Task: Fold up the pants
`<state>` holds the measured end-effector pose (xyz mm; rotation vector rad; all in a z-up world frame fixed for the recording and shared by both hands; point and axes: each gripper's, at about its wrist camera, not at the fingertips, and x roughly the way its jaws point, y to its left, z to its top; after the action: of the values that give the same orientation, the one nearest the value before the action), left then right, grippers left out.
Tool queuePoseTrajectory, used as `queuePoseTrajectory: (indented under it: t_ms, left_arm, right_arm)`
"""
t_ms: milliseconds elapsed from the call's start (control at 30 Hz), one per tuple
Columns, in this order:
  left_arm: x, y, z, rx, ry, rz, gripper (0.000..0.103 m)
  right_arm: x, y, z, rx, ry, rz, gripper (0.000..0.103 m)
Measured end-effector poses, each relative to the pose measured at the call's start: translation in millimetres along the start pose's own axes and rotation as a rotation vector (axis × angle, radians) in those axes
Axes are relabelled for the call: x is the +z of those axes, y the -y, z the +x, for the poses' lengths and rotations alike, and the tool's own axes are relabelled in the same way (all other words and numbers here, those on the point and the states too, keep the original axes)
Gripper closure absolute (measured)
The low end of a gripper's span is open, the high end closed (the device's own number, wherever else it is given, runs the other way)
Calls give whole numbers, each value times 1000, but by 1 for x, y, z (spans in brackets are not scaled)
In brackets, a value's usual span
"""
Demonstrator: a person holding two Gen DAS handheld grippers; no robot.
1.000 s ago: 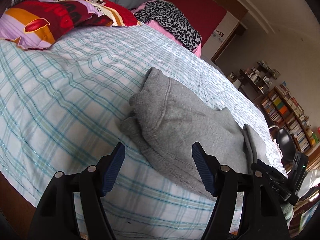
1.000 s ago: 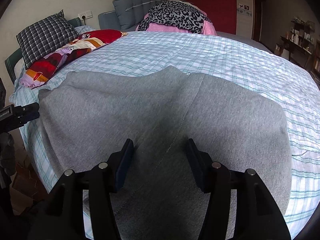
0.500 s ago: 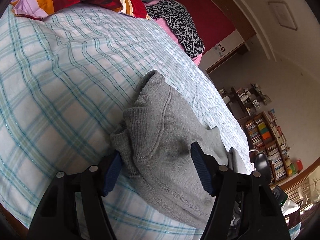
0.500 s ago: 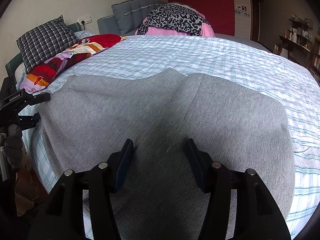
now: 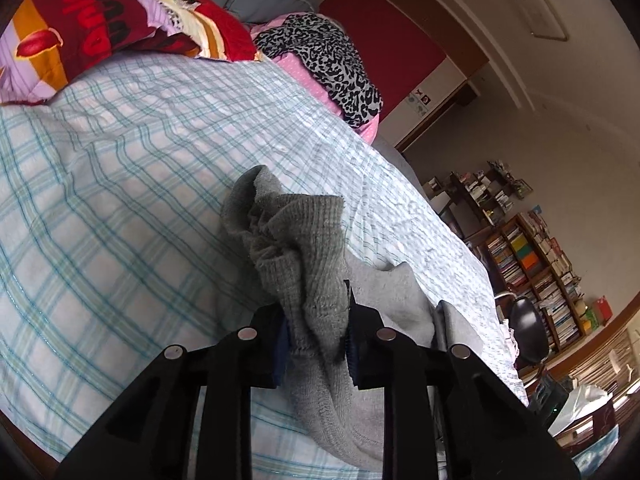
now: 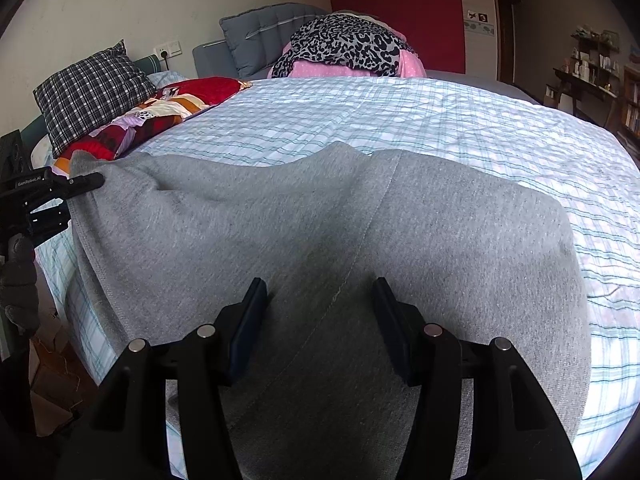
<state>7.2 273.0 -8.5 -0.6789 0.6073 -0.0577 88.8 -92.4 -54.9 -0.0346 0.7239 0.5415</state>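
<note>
Grey sweatpants (image 6: 320, 232) lie spread on the checked bed sheet (image 6: 440, 120). My left gripper (image 5: 316, 340) is shut on the ribbed cuff end of the pants (image 5: 304, 248), which bunches up between the pads. In the right wrist view the left gripper (image 6: 80, 182) pinches the pants' far-left corner. My right gripper (image 6: 320, 320) is open, its jaws apart just above the pants' middle seam, holding nothing.
A red patterned pillow (image 5: 100, 28) and a plaid pillow (image 6: 92, 92) lie at the head of the bed. A leopard-print and pink pile (image 6: 348, 48) sits at the far side. Bookshelves (image 5: 532, 264) and a black chair (image 5: 528, 324) stand beyond the bed.
My left gripper moved onto the cuff end of the pants and closed on it, bunching the fabric. My right gripper stayed open over the seam.
</note>
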Motion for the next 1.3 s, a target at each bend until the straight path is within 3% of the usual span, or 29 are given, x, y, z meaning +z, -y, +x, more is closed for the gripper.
queuePoseTrajectory:
  t_ms: [300,567,1000,1167,1300]
  left_arm:
    - [0,87,-2,-102,16,206,81]
    - [-25,170,24,-193,-56,368,82]
    - [-123,294,76,-304,-250,747,82]
    - [-178,320,87,-329,-320,921,82]
    - [-212,329,92,-350,-365,996,82]
  right_arm:
    - [-7,11,-29,30,57,56,46]
    - [-17,41,-64,-1,124,130,46]
    - [-51,122,-113,-85,213,364,46]
    - [-65,146,-125,-116,230,427,46]
    - [-74,158,-133,-129,240,462,46]
